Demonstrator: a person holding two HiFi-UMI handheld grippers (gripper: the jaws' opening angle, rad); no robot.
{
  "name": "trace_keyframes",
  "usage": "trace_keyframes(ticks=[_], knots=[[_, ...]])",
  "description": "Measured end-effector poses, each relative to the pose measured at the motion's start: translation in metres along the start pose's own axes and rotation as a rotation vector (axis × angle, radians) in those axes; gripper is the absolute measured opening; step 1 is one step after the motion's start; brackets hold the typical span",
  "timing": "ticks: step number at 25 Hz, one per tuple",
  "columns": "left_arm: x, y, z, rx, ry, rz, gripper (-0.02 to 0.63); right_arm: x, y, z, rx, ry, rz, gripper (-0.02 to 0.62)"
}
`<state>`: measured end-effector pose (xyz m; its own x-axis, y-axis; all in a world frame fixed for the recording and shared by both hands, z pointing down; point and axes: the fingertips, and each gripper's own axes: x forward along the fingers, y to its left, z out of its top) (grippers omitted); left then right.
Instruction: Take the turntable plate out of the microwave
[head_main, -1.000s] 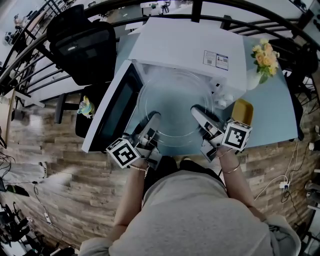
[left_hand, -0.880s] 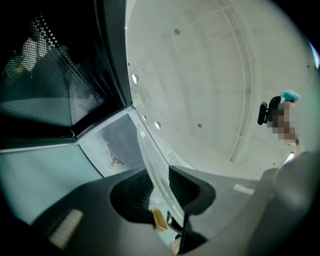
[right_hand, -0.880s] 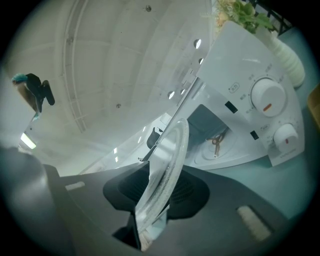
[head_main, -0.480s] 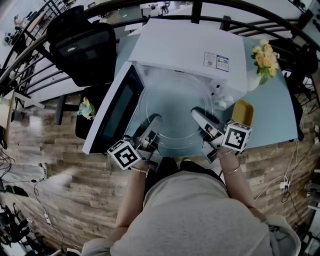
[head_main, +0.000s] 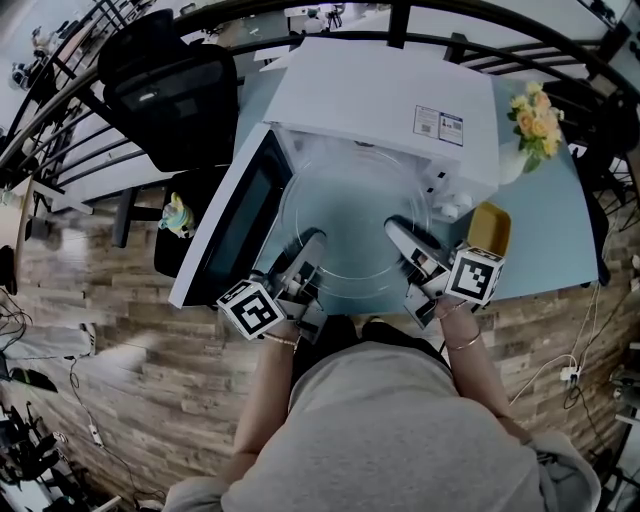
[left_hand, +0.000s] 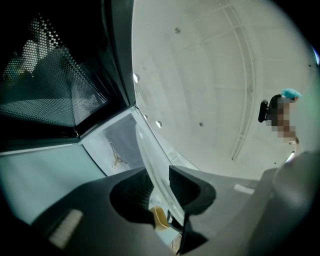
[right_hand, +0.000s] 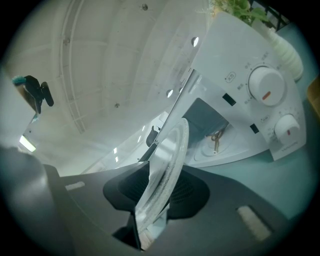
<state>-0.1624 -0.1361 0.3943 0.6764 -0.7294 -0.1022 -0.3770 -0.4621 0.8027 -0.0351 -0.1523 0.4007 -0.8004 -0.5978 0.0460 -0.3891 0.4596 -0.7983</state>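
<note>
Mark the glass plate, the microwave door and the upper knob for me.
glass plate (head_main: 350, 208): head view, on its clear middle.
microwave door (head_main: 238, 220): head view, on the dark window.
upper knob (right_hand: 266, 85): right gripper view, on the knob's face.

The plate (head_main: 352, 215) is clear, glossy glass. The microwave (head_main: 380, 95) has a smooth white shell. Its door (head_main: 235, 225) pane is dark and shiny, with fine dotted mesh. The left gripper (left_hand: 159, 187) and right gripper (right_hand: 160, 190) carry matt black ribbed pads. The floor (head_main: 130, 380) beside the microwave is wood plank.

Microwave door (head_main: 235, 225) just beside left tool (head_main: 310, 243)
</note>
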Motion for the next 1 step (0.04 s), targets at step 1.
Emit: trace_keyframes(ticks=[1], knots=[[0.0001, -0.0001, 0.0001, 0.001, 0.0, -0.001, 0.095, -0.0001, -0.0003, -0.0002, 0.002, -0.001, 0.002, 0.127]])
